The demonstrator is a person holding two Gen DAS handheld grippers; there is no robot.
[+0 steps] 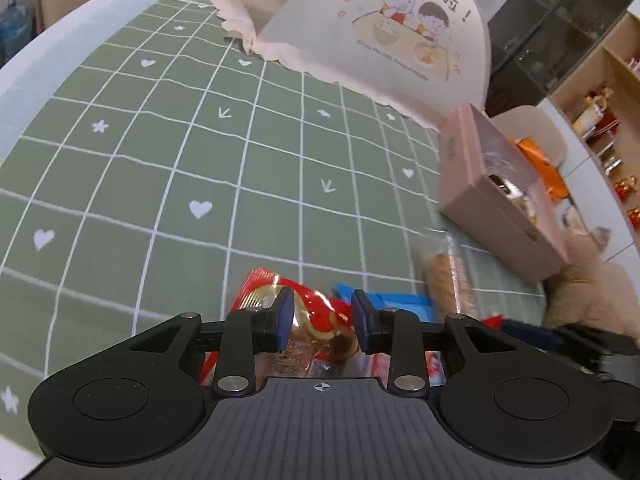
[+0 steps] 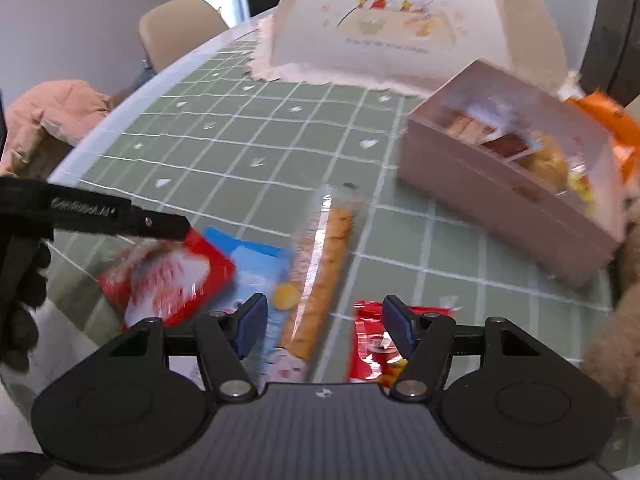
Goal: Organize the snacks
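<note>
My left gripper (image 1: 322, 320) is open, its fingers straddling a red snack packet (image 1: 308, 320) on the green checked tablecloth; in the right wrist view its finger (image 2: 160, 226) sits over that red packet (image 2: 168, 276). Beside it lie a blue packet (image 2: 260, 264) and a long clear-wrapped biscuit stick (image 2: 324, 276), which also shows in the left wrist view (image 1: 448, 280). My right gripper (image 2: 324, 326) is open above the table, with another red packet (image 2: 372, 348) under its right finger. A pink snack box (image 2: 516, 184) with a clear lid stands at the right, also in the left wrist view (image 1: 492, 200).
A white domed food cover (image 2: 400, 20) with a cartoon print stands at the back of the table (image 1: 160, 140). An orange bag (image 2: 608, 120) lies behind the box. A beige chair (image 2: 180, 28) and pink clothing (image 2: 56, 108) are past the left edge. A plush toy (image 2: 616, 340) is at right.
</note>
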